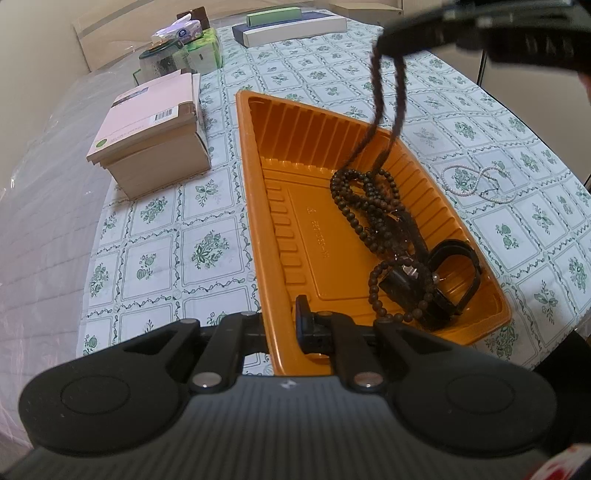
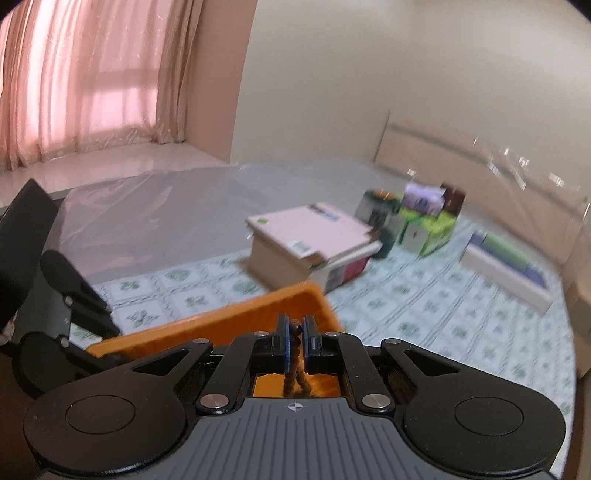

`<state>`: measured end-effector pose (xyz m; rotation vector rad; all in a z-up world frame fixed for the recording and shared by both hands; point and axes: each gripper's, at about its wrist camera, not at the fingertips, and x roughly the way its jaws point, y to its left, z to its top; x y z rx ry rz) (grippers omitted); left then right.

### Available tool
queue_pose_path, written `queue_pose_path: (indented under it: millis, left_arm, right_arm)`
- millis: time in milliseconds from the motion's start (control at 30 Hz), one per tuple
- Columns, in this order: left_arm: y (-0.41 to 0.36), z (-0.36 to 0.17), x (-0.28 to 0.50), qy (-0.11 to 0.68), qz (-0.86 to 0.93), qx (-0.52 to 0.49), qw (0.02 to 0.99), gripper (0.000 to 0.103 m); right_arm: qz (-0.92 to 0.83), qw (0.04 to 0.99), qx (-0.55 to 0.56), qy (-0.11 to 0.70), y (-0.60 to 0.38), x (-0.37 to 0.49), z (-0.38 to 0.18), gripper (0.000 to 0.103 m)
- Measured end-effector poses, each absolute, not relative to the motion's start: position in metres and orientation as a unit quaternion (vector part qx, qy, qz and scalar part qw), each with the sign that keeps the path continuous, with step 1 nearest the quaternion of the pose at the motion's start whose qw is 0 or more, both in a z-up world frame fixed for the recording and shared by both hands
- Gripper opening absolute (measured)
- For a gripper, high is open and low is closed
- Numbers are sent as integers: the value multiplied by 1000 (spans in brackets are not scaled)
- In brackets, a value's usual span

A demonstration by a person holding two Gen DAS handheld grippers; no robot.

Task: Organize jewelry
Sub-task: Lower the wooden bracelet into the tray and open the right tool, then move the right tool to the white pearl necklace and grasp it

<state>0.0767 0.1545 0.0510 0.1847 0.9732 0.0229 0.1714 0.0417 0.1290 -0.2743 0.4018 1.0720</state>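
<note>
Beads hang over the tray.
Left view: left gripper (image 1: 281,325) pinches the tray (image 1: 255,206) wall; beads (image 1: 373,206) trail inside, a pearl strand (image 1: 476,182) beside it. Right view, blurred: right gripper (image 2: 294,334) seemingly pinches the beads above the tray.

The left gripper (image 1: 291,317) pinches the tray's (image 1: 255,206) near rim. Beads (image 1: 373,206) hang from the right gripper (image 1: 413,35) into it.

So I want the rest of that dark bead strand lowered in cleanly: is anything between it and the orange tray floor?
Nothing visible. The dark bead necklace hangs from the right gripper straight into the orange tray, its lower coils already lying beside a black strap.
</note>
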Motion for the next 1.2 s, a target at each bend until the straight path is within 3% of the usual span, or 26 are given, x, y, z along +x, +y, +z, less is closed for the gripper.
queue_pose_path:
  millis: [533,567,633,667,700,1200]
  left_arm:
    - [156,50,76,466,12,87,880,8]
    - [156,50,76,467,11,87,880,8]
    - [157,50,77,466,12,86,880,8]
    - [157,50,77,466,12,85,881,8]
    - [157,50,77,466,13,84,881,8]
    - [158,50,76,465,15,81,882,8]
  right_arm:
    - [503,831,-101,213,33,172,122,7]
    - [496,836,-91,215,28,174,122,11]
    - [478,849,-64,217,13,178,123,37]
    - [469,855,-48,217,3,180,122,56]
    - [460,861,-28,214,-10,180,120,60]
    - [225,905,99,346,-172,169,-5,60]
